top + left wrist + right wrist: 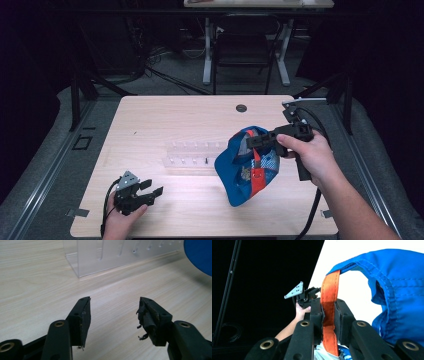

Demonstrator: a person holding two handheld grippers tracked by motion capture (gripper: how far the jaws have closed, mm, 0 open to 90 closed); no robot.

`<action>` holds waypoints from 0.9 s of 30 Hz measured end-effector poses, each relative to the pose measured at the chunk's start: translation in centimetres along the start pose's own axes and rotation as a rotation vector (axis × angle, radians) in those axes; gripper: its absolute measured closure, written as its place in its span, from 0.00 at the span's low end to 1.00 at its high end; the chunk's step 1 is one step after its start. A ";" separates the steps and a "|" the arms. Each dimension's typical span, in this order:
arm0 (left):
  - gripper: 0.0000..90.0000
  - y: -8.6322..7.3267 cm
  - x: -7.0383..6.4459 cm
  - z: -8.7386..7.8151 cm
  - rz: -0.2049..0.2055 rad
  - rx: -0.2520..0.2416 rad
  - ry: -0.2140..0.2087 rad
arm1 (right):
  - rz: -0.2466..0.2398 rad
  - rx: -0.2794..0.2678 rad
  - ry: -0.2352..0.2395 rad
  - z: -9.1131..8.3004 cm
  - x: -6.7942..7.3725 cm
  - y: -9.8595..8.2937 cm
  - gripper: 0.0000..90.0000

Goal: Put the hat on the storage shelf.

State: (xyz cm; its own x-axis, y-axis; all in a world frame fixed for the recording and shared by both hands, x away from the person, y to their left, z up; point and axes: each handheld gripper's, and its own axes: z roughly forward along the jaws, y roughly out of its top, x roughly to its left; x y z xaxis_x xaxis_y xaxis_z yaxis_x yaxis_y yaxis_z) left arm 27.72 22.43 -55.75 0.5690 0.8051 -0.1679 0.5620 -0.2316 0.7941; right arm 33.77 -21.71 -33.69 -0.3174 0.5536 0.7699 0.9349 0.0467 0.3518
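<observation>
- Two grippers were in use, one in each of the person's hands; one cap, one clear rack and one wooden table (175, 210) made up the rest of the near scene.
- The left gripper (151, 189) sat low at the near left corner of the table, its jaws spread wide apart with nothing between them. In the left gripper view the left gripper (113, 315) showed bare wood in the gap, and its pads (146, 320) looked frayed.
- The right gripper (254, 142) was held up over the right half of the table, its jaws pressed onto the orange strap (329, 315) of the blue cap (240, 170). In the right gripper view the right gripper (329, 315) pinched that strap from both sides.
- The blue cap hung from the strap, lifted above the table, just right of the clear rack (192, 155); whether its lower edge touched the wood could not be told.
- The clear rack lay near the middle of the table. Its small pegs or slots were too faint to count in the high view, and in the left gripper view the rack (105, 257) was cut off at the top.
- One dark round hole (241, 108) sat near the table's far edge.
- Beyond the table stood one chair (245, 45) and another desk (260, 4), both dim and partly cut off.
- The left hand (120, 222) was cropped by the bottom edge; the right hand (312, 155) covered much of its gripper's body.
</observation>
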 end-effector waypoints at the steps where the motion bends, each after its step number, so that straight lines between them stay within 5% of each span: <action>1: 0.51 0.1 -0.2 0.0 0.013 0.006 -0.006 | 0.004 -0.002 0.000 0.0 0.1 0.1 0.87; 10: 0.54 1.6 -3.6 0.4 0.132 0.000 -0.038 | 0.000 -0.015 0.012 0.3 0.8 0.7 0.87; 27: 0.53 4.0 -10.1 2.2 0.248 -0.056 -0.140 | -0.021 -0.014 0.029 1.5 2.1 1.6 0.87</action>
State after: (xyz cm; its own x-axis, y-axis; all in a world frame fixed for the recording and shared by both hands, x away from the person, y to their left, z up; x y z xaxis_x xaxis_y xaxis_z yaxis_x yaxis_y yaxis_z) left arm 25.53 12.14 -52.14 0.7642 0.6437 -0.0402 0.3635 -0.3783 0.8513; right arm 34.80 -19.25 -32.27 -0.3413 0.5284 0.7773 0.9258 0.0462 0.3751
